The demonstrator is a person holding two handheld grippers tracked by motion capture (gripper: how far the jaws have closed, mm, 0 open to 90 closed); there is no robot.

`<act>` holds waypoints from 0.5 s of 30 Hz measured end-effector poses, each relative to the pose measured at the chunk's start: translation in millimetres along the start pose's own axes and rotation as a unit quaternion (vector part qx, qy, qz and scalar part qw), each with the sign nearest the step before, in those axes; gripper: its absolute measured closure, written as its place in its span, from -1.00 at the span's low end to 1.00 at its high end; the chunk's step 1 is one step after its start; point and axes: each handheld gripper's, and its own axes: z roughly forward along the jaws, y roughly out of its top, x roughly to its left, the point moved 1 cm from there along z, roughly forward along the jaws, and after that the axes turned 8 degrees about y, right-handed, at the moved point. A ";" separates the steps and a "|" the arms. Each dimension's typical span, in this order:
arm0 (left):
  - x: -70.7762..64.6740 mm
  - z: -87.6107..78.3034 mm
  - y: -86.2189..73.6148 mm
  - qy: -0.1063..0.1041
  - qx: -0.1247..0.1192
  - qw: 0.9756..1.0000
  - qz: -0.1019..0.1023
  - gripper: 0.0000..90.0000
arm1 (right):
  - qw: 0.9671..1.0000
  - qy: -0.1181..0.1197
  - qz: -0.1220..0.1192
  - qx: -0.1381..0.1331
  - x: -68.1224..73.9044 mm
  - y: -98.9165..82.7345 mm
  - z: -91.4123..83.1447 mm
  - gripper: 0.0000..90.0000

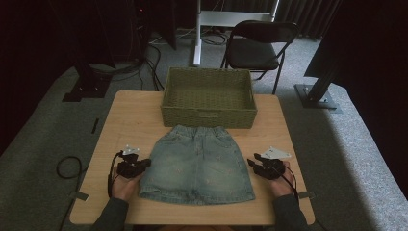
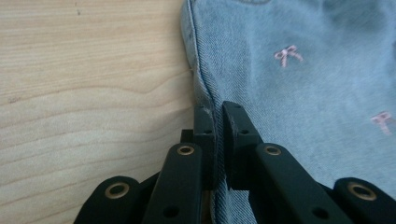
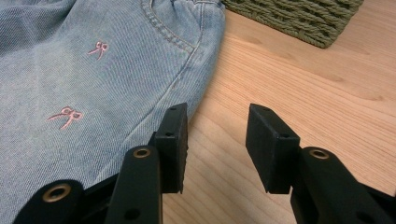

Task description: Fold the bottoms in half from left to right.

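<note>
A light blue denim skirt (image 1: pixel 197 163) with small pink bows lies flat on the wooden table (image 1: pixel 130 115), waistband toward the basket. My left gripper (image 1: pixel 144 163) sits at the skirt's left edge. In the left gripper view its jaws (image 2: pixel 218 116) are shut on the skirt's side seam (image 2: pixel 205 88), with the fabric pinched between the pads. My right gripper (image 1: pixel 252 163) rests at the skirt's right edge. In the right gripper view it (image 3: pixel 217 126) stands open over bare wood, one jaw beside the skirt (image 3: pixel 93 60) hem line and nothing between the pads.
A green woven basket (image 1: pixel 209 115) stands empty at the table's far edge, just beyond the waistband; its corner (image 3: pixel 303 18) appears in the right gripper view. A black folding chair (image 1: pixel 255 48) and stands sit on the carpet behind. Bare wood (image 2: pixel 70 70) flanks the skirt.
</note>
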 end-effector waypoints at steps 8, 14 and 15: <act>-4.8 -26.1 16.6 -0.071 -0.067 0.995 0.007 0.90 | 1.000 0.001 0.002 0.000 -0.4 -0.3 0.8 0.31; -25.6 -37.1 29.6 -0.096 -0.091 0.990 0.056 0.90 | 1.000 0.001 0.000 0.002 0.4 0.2 1.7 0.31; -28.2 -38.1 31.8 -0.098 -0.093 0.989 0.060 0.90 | 1.000 0.001 -0.001 0.002 0.6 0.3 1.8 0.31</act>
